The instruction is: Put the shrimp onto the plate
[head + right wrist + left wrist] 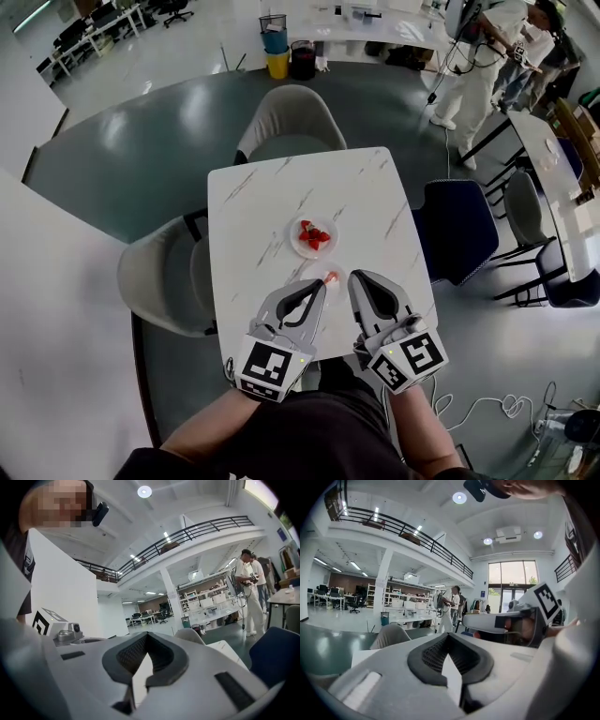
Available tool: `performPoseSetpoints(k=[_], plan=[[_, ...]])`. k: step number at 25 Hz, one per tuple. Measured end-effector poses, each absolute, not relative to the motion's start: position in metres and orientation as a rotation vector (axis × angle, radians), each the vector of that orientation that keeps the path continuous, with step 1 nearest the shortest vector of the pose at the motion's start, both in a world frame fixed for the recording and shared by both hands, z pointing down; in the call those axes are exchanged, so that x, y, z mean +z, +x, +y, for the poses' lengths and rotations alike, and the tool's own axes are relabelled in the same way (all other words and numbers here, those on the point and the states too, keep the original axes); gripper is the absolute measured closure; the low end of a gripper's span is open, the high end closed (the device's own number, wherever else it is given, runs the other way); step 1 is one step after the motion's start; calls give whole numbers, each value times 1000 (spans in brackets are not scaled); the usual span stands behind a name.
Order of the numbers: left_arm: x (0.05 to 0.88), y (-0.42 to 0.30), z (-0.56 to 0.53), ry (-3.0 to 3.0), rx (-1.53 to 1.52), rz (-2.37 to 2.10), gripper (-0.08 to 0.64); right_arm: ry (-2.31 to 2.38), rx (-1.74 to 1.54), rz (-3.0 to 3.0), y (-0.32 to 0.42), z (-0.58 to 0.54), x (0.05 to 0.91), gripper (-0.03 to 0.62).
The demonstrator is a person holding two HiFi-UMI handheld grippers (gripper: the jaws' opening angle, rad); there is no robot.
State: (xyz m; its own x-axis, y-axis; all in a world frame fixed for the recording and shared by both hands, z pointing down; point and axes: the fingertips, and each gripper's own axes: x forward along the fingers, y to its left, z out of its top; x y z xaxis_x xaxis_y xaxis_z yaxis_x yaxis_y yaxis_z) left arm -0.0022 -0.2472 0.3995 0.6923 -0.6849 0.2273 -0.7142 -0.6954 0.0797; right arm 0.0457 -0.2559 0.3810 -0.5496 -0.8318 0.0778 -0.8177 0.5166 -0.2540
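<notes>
A small white plate [299, 246] sits mid-table on the white marble table [253, 216], with several red shrimp [314, 235] on it. One pinkish shrimp [331, 277] lies on the table just in front of the plate. It is between the tips of my left gripper [319, 284] and my right gripper [355, 277]. Both grippers hover near the table's front edge with jaws closed and nothing between them. In the left gripper view my left gripper [449, 637] shows its tips meeting, as does my right gripper [147, 637] in its own view. Neither gripper view shows the shrimp or the plate.
A grey chair [289, 122] stands at the table's far side, another grey chair [161, 277] at its left, and a dark blue chair [457, 230] at its right. Two people [483, 56] stand far back right by other tables. Bins [276, 52] stand at the back.
</notes>
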Motion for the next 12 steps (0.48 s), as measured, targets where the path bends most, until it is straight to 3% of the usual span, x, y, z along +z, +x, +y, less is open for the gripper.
performPoseSetpoints(k=[12], plan=[[361, -11, -223, 2824, 223, -1111, 552, -1538, -297, 2666, 33, -233, 348, 591]])
